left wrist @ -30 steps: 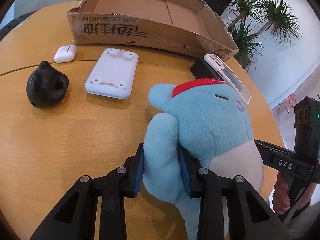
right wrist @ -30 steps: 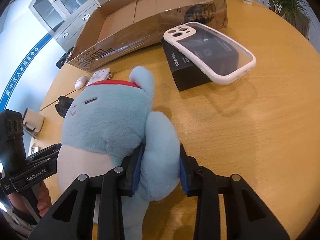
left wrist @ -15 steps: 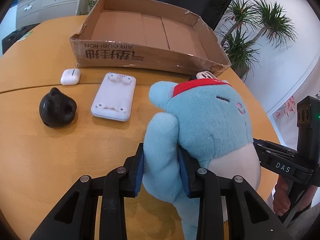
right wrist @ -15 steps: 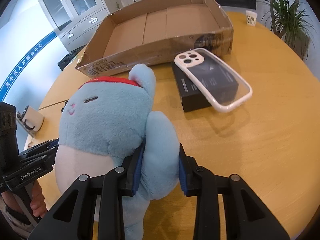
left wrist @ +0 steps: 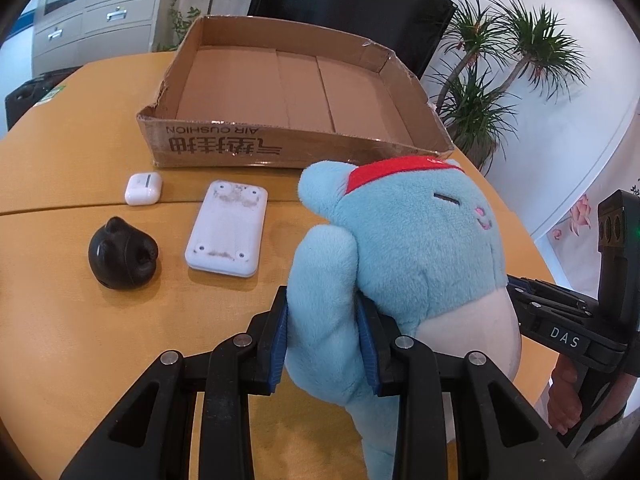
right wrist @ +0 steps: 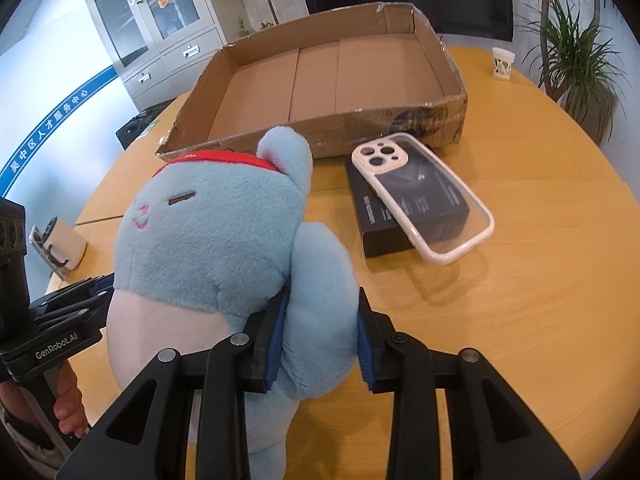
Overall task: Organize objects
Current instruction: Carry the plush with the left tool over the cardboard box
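The left gripper point(left wrist: 324, 334) has its jaws clamped on one arm of a blue plush toy point(left wrist: 412, 256), and the right gripper point(right wrist: 318, 338) has its jaws clamped on the toy's other arm. The toy hangs between them above the near part of a round wooden table point(right wrist: 540, 280), facing the person.

Left of the toy on the table lie a white flat device point(left wrist: 227, 234), a white earbud case point(left wrist: 143, 188) and a black lumpy object point(left wrist: 122, 258), each apart from the others. To the right a clear phone case point(right wrist: 424, 196) rests tilted across a black box point(right wrist: 404, 210). Beyond them sits a shallow open cardboard box point(left wrist: 288, 92), and a paper cup point(right wrist: 502, 63) stands at the far right edge. Cabinets, potted plants and a dark screen line the room behind.

Both grippers point steeply down toward the table. A hand point(right wrist: 66, 412) shows only partly under the left gripper's handle. The toy's lower body is cut off by the gripper frames.
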